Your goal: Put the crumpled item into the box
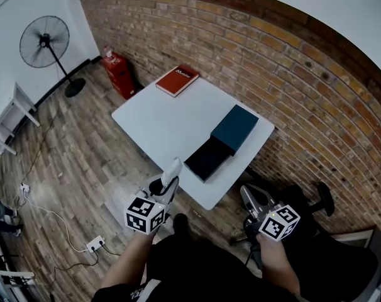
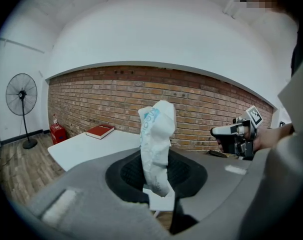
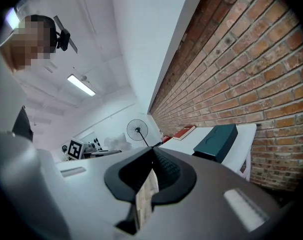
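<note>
Fingers (image 2: 125,176) of my left gripper (image 1: 166,182) are clamped partway closed on the white crumpled item (image 2: 157,139), short of the bench (image 1: 156,121), so I'd carry it over the open black box (image 1: 207,158), then lower before releasing.

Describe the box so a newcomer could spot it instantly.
Find the white table beside the brick wall. At its near end lies the box: a black half touching a teal half. The only other thing there, a red book, lies apart at the far corner.
</note>
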Action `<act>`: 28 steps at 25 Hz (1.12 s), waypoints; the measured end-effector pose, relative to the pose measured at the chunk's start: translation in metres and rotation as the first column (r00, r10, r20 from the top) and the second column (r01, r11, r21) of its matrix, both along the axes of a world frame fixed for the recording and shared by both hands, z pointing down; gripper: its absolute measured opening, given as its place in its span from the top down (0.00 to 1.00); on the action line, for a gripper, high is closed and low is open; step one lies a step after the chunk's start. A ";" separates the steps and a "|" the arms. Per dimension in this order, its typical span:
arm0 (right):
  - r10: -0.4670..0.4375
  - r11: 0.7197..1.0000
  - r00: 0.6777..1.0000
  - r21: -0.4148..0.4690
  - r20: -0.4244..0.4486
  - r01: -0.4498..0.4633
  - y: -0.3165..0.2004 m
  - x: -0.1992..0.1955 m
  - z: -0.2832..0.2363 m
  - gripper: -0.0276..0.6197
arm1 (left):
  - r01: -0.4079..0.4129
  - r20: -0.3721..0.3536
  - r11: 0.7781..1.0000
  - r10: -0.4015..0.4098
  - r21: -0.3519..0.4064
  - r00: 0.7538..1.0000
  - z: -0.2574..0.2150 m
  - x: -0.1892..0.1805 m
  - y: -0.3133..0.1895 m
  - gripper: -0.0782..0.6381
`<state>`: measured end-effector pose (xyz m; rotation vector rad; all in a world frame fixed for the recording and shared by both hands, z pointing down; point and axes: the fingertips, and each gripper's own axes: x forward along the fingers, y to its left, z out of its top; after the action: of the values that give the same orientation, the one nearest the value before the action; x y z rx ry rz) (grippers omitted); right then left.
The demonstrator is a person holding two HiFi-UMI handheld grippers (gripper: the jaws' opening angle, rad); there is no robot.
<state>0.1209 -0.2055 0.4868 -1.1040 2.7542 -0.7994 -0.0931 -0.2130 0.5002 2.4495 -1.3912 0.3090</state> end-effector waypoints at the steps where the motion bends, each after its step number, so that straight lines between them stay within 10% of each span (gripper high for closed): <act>1: 0.001 1.000 1.000 0.001 -0.005 -0.001 -0.008 -0.004 0.001 0.96 | -0.014 0.003 1.000 0.014 -0.001 1.000 0.000 -0.002 -0.011 0.79; 28: 0.216 0.972 0.974 -0.077 -0.076 -0.221 -0.079 -0.055 0.026 0.96 | -0.372 -0.057 0.921 0.368 -0.116 0.928 0.059 0.027 -0.150 0.79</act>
<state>0.0661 -0.2850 0.5131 -1.4451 2.6087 -0.8706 -0.0662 -0.3630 0.5587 2.5856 -0.8556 0.4228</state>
